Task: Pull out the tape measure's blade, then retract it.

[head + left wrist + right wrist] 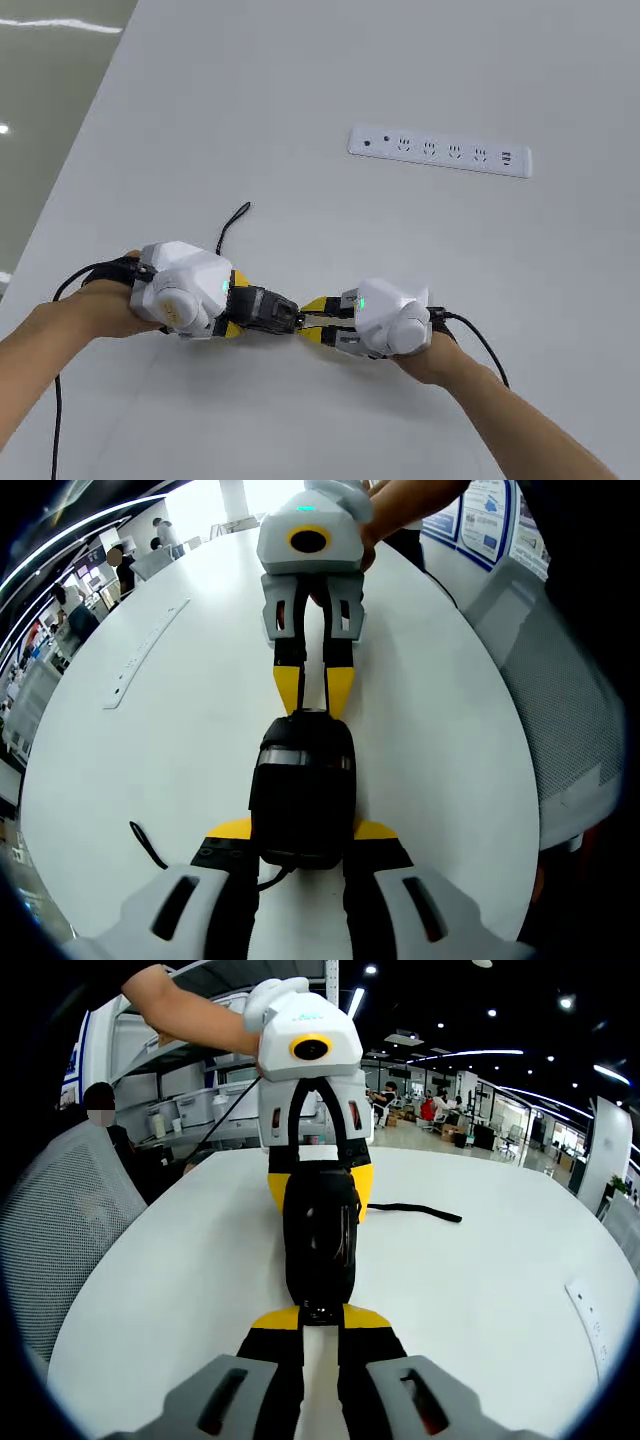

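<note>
A black tape measure (pixel 268 309) lies low over the white table (pixel 300 120), and my left gripper (pixel 237 304) is shut on its body from the left. In the left gripper view the case (pixel 302 785) sits between the yellow-tipped fingers (pixel 232 830). My right gripper (pixel 305 320) meets it nose to nose from the right, its yellow fingers (pixel 288 685) closed at the case's mouth. In the right gripper view the right gripper (pixel 320 1318) pinches the small end hook (pixel 320 1311) at the front of the case (pixel 320 1225). No length of blade shows between hook and case.
A white power strip (pixel 440 151) lies on the far side of the table. A black strap (pixel 232 225) trails behind the left gripper. A grey mesh chair (pixel 570 710) stands at the table's edge. Cables run back from both grippers.
</note>
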### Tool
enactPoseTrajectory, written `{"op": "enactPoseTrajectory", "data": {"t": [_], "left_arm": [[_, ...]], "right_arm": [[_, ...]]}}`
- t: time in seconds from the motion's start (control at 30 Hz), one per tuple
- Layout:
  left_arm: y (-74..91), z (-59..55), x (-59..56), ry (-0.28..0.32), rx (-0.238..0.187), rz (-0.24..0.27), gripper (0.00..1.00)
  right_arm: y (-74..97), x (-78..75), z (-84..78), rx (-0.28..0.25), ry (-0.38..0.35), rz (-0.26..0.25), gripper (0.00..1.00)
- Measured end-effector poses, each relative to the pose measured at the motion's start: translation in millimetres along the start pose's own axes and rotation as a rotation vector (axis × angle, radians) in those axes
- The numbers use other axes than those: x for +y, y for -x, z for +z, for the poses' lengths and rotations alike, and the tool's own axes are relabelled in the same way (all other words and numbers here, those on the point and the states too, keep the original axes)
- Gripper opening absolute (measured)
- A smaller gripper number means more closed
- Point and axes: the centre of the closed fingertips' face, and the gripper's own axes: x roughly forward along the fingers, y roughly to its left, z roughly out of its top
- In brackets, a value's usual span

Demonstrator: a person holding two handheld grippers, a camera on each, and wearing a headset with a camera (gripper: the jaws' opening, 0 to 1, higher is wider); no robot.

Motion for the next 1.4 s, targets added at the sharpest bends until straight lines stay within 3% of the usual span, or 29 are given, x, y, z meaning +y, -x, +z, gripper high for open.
{"op": "enactPoseTrajectory", "data": {"t": [1.4], "left_arm": [[1.6,-1.9,0.9,0.027,0.003,-0.010,0.28]], "right_arm": [[22.7,0.8,-6.1,0.019,-0.002,0.020,0.10]]}}
